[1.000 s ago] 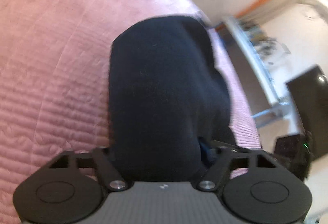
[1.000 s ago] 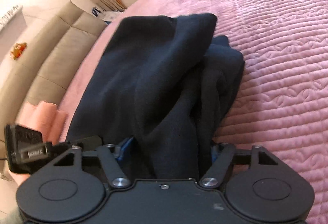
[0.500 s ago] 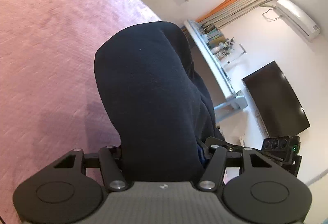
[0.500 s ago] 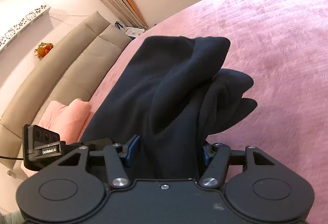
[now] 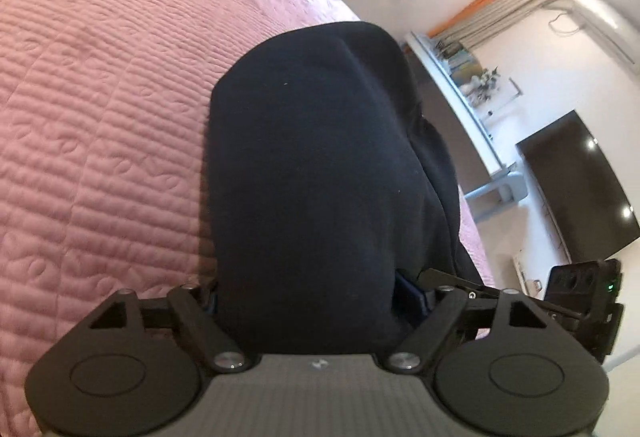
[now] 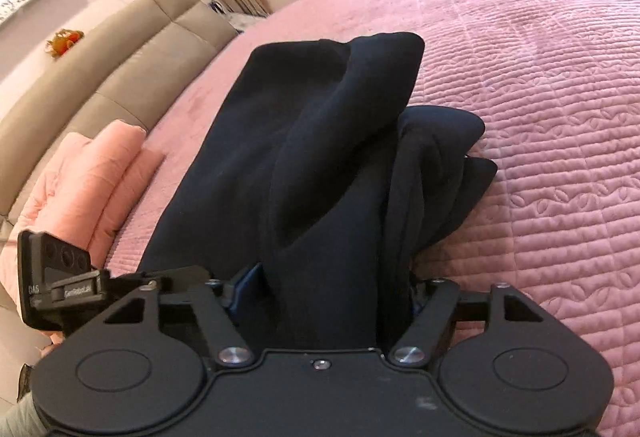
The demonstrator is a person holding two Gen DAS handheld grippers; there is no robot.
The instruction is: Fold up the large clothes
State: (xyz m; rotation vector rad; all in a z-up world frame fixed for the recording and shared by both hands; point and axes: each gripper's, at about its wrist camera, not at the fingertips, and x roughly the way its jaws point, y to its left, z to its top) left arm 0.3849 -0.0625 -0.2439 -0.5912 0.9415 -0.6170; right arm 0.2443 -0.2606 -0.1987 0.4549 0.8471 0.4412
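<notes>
**Dark garment bunched in both tools above the pink bed**

My left tool (image 5: 316,301) and my right tool (image 6: 324,293) each have a thick bunch of the dark navy garment (image 6: 320,157) between their fingers. Both sets of jaws are opening at this moment, with the cloth filling the gap; I cannot tell for certain whether the pads press on it now.

The garment hangs forward from the tools over the quilted pink bedspread (image 6: 540,97). In the right view its far end rests crumpled on the bed, in several loose folds.

I judge it soft, thick and fairly heavy, like fleece or sweatshirt knit. It will sag and bunch rather than hold a shape, and it should not slip easily. The best hold is at a hem, corner or seam, taking one layer only, so that it spreads flat instead of doubling up.

A folded pink blanket (image 6: 92,173) lies at the left by the headboard. The only writing I can partly read is on the other tool's camera module (image 6: 60,277): it seems to say "GenRobot.AI".
</notes>
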